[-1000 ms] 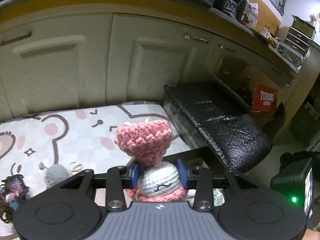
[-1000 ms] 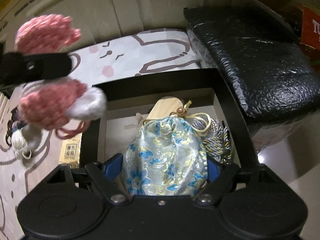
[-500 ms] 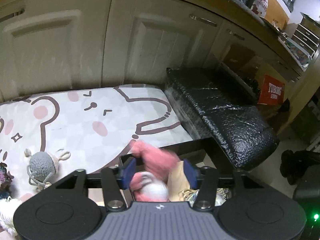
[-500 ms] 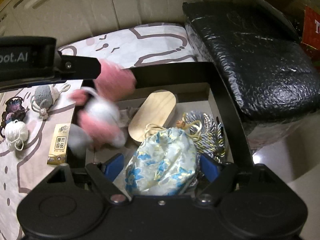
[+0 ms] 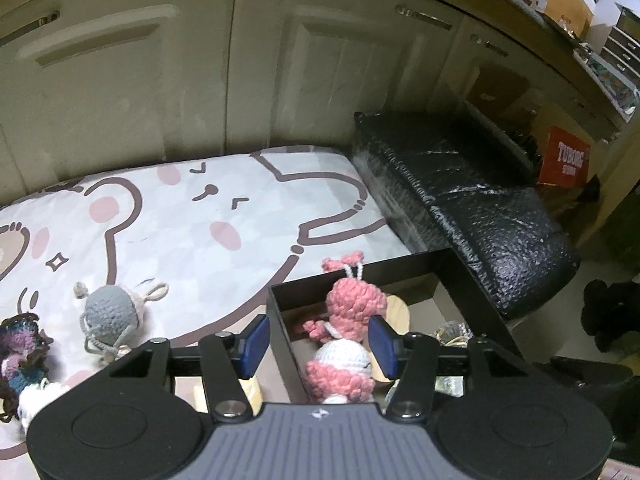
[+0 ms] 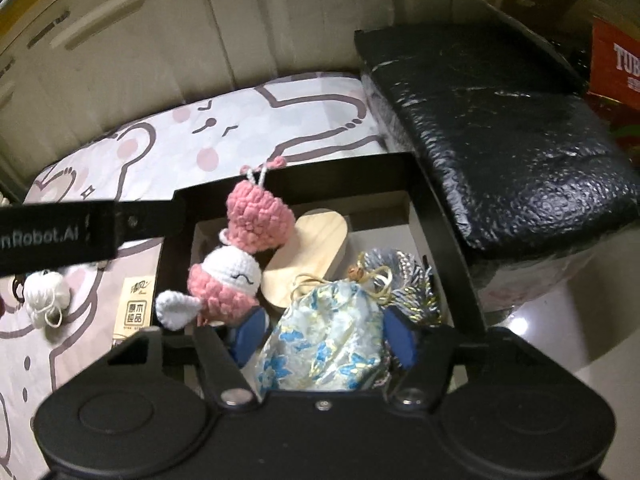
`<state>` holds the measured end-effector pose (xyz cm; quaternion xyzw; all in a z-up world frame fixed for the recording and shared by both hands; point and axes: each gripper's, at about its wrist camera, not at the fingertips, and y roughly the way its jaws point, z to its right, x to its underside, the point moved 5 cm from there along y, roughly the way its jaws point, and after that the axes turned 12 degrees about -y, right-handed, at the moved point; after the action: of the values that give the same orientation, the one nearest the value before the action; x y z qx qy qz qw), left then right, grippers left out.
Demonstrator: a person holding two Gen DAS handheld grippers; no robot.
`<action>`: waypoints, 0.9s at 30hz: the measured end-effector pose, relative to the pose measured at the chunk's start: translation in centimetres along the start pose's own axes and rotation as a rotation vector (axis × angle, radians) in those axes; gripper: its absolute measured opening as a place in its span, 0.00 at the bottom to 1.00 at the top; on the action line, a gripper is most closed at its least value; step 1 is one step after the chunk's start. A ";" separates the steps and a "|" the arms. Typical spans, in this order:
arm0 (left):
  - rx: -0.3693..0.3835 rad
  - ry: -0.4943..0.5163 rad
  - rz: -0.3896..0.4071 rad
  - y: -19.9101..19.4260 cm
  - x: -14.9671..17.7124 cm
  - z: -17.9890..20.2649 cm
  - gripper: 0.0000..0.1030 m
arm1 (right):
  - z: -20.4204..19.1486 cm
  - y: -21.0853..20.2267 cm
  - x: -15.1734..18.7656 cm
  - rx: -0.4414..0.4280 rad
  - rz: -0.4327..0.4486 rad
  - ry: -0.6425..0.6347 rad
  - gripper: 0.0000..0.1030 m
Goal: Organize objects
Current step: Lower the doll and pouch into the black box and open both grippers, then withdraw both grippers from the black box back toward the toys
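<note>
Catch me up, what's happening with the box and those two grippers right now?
Small items are being sorted into the black box. The left gripper is open above the box's left side, and the pink and white crochet doll lies inside against the wooden piece. The right gripper is open around the blue floral pouch in the box. A grey crochet toy, a white yarn ball and a small packet lie on the mat.
</note>
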<state>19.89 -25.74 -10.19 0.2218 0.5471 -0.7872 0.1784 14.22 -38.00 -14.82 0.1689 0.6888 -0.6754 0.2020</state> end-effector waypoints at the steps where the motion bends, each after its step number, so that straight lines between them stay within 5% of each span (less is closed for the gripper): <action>1: -0.011 0.003 -0.004 0.1 0.0 -0.1 0.53 | 0.0 0.1 0.1 0.007 -0.010 -0.003 0.58; 6: -0.041 0.006 -0.022 0.9 0.2 -0.5 0.53 | -0.3 1.1 1.1 0.044 -0.078 -0.056 0.46; 14: -0.024 -0.011 -0.023 2.8 0.3 -0.2 0.54 | -1.1 1.4 1.3 0.040 -0.083 -0.110 0.45; 27: -0.140 0.005 -0.075 5.4 1.3 -1.0 0.62 | -0.9 1.5 1.2 0.013 -0.087 -0.099 0.44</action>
<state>21.81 -26.66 -15.38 0.1898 0.6093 -0.7525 0.1625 13.89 -37.08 -16.68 0.1062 0.6803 -0.6955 0.2051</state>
